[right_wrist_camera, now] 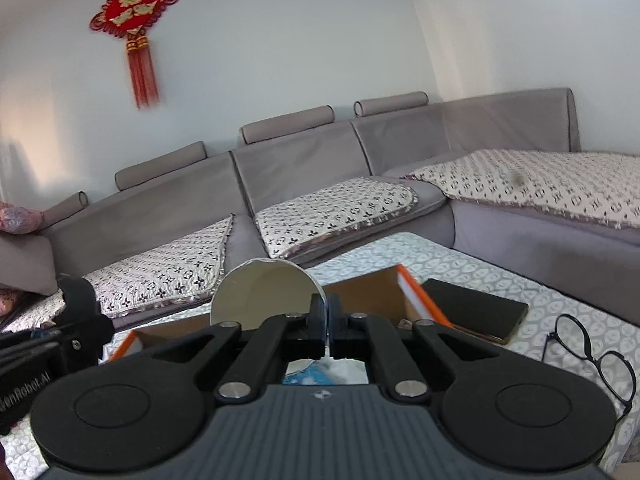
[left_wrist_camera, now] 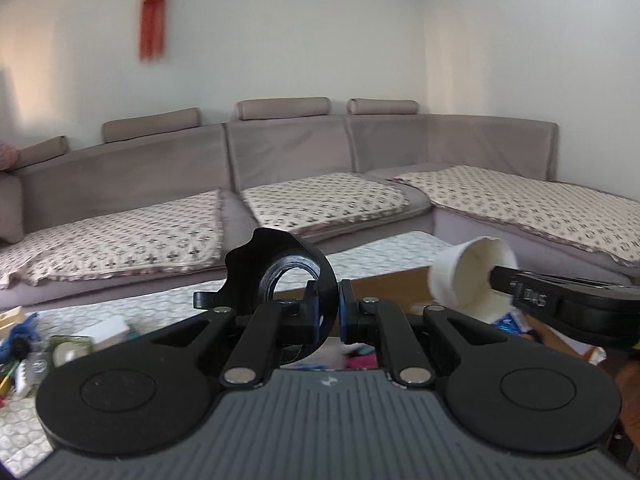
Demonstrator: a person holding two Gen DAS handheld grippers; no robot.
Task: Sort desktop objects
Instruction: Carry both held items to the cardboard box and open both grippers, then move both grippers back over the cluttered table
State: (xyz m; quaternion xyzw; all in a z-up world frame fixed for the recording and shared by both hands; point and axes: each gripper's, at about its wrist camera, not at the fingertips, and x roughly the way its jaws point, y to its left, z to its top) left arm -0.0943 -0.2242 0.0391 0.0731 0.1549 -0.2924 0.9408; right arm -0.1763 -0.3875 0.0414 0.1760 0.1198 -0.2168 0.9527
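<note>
My left gripper (left_wrist_camera: 329,307) is shut on the rim of a black scalloped plastic ring (left_wrist_camera: 276,268) and holds it up above the table. My right gripper (right_wrist_camera: 329,319) is shut on the rim of a white paper cup (right_wrist_camera: 260,292), lifted above an open orange-edged cardboard box (right_wrist_camera: 416,300). In the left wrist view the cup (left_wrist_camera: 472,276) shows at the right, mouth toward me, pinched by the right gripper's fingers (left_wrist_camera: 516,284). The left gripper shows at the left edge of the right wrist view (right_wrist_camera: 76,320).
A black phone (right_wrist_camera: 476,312) and black glasses (right_wrist_camera: 588,360) lie on the patterned tablecloth (right_wrist_camera: 440,256) right of the box. Clutter of small items (left_wrist_camera: 44,344) lies at the table's left. A grey corner sofa (left_wrist_camera: 280,160) stands behind the table.
</note>
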